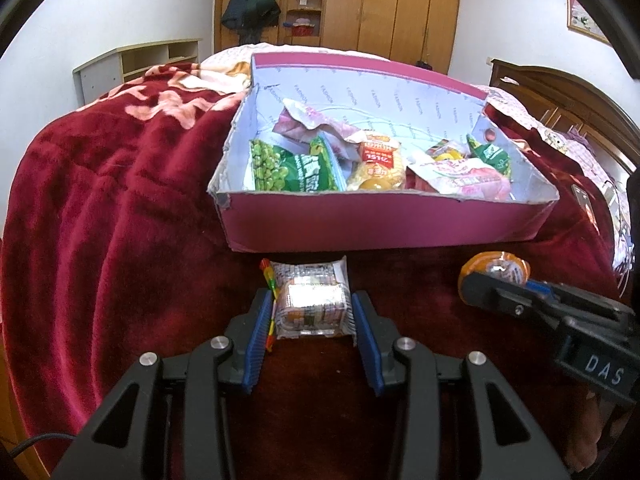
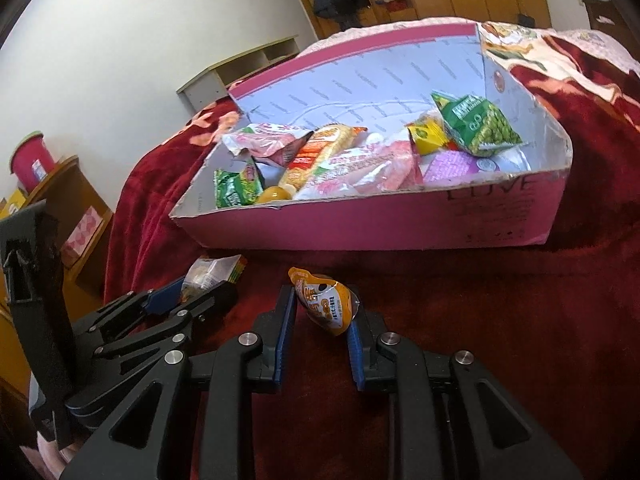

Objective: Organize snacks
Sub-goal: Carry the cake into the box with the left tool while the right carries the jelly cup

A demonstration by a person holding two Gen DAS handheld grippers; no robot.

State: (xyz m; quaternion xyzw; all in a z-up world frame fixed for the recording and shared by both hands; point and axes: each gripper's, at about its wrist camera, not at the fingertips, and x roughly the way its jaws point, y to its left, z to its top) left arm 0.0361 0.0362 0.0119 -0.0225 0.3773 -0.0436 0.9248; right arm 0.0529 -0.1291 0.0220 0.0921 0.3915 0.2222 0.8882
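A pink cardboard box (image 1: 360, 228) with a pale printed lining sits open on a bed covered by a dark red plush blanket (image 1: 120, 208). Inside it lie several snacks: a green bag of peas (image 1: 292, 168), a yellow-and-red packet (image 1: 374, 162), a pink-and-white wrapper (image 1: 460, 178), and a second green pea bag (image 2: 476, 124) leaning against the box's right end wall.

In front of the box, on the blanket, the left gripper (image 1: 312, 312) has its jaws closed against the two sides of a small clear-wrapped square snack pack (image 1: 310, 300), whose red-and-green sealed edge lies along the left pad. The pack seems to rest on the blanket just short of the box's front wall.

To the right, the right gripper (image 2: 322, 312) grips an orange foil snack packet (image 2: 326, 304) between its blue pads; the packet is tilted, its pointed top toward the box. Both grippers sit near each other, side by side.

A wooden wardrobe (image 1: 400, 4) stands behind the bed.
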